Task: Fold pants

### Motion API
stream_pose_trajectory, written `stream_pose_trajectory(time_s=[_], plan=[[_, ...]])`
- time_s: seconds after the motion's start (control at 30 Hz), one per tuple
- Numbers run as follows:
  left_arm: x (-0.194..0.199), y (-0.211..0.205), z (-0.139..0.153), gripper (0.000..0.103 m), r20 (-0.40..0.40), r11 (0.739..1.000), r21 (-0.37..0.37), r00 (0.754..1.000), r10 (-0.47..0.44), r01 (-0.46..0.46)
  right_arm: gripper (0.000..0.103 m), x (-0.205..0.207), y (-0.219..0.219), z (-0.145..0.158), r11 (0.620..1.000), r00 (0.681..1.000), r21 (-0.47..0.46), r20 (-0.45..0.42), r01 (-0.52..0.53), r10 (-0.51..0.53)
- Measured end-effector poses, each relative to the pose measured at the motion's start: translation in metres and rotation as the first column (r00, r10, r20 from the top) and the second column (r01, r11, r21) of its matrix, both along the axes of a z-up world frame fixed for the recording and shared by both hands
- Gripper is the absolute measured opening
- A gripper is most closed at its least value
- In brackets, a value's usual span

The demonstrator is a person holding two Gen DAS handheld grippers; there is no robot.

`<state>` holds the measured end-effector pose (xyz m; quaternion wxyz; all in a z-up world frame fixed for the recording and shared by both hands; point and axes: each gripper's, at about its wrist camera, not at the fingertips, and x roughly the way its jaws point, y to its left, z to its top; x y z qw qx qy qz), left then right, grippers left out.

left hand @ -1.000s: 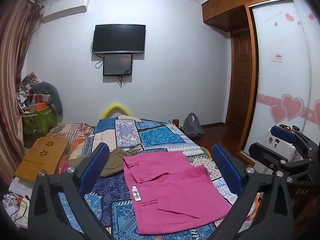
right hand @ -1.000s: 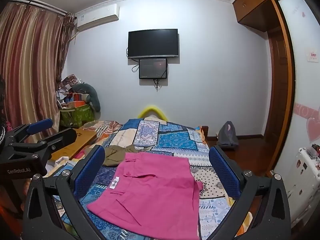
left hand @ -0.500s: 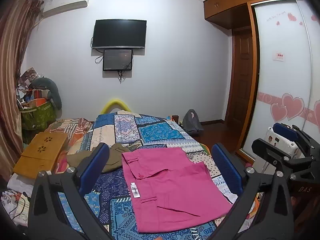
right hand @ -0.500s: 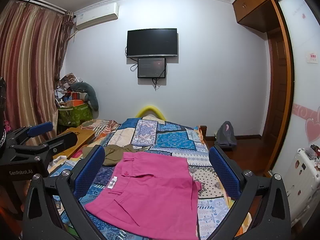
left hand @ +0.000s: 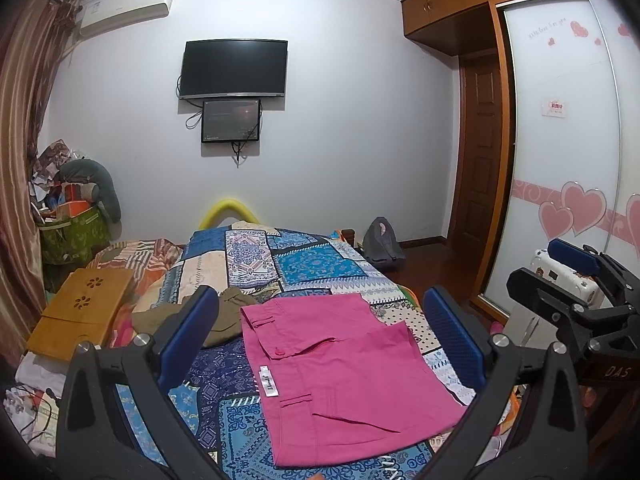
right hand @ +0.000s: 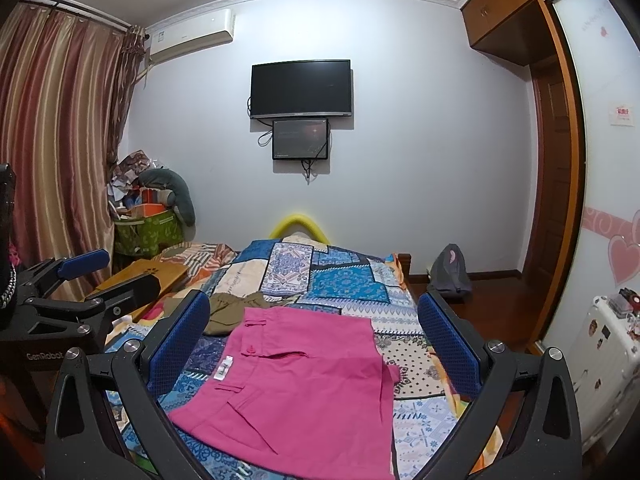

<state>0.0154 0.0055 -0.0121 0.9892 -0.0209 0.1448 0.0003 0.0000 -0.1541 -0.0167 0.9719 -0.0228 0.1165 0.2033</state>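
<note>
Pink pants (left hand: 344, 376) (right hand: 304, 384) lie folded into a flat rectangle on the patchwork bedspread (left hand: 304, 268) (right hand: 344, 284), waistband and white tag toward the left. My left gripper (left hand: 320, 340) hangs open above and short of them, nothing between its blue pads. My right gripper (right hand: 312, 340) is open too, held above the pants without touching. Each gripper shows at the edge of the other's view: the right one (left hand: 576, 280) at the right, the left one (right hand: 72, 280) at the left.
An olive garment (left hand: 216, 316) (right hand: 236, 308) lies crumpled just beyond the pants. A wooden lap desk (left hand: 80, 304) sits on the bed's left side. A grey bag (left hand: 382, 240) stands on the floor by the wardrobe (left hand: 560, 140). A white suitcase (right hand: 604, 352) stands at right.
Both grippers have tilted up and drawn back slightly, so the pants sit a bit lower in each view. The pants have not moved and both grippers stay open.
</note>
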Motion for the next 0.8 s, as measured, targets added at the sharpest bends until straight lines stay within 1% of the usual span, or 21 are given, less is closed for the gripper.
stream_pose_trajectory(time_s=[0.8], plan=[[0.0021, 0.0017, -0.0004, 0.103, -0.01, 1.0, -0.014, 1.0, 0.004, -0.004, 0.103, 0.0007, 0.0004, -0.0003, 1.0, 1.0, 0.014, -0.014, 0.0, 0.0]])
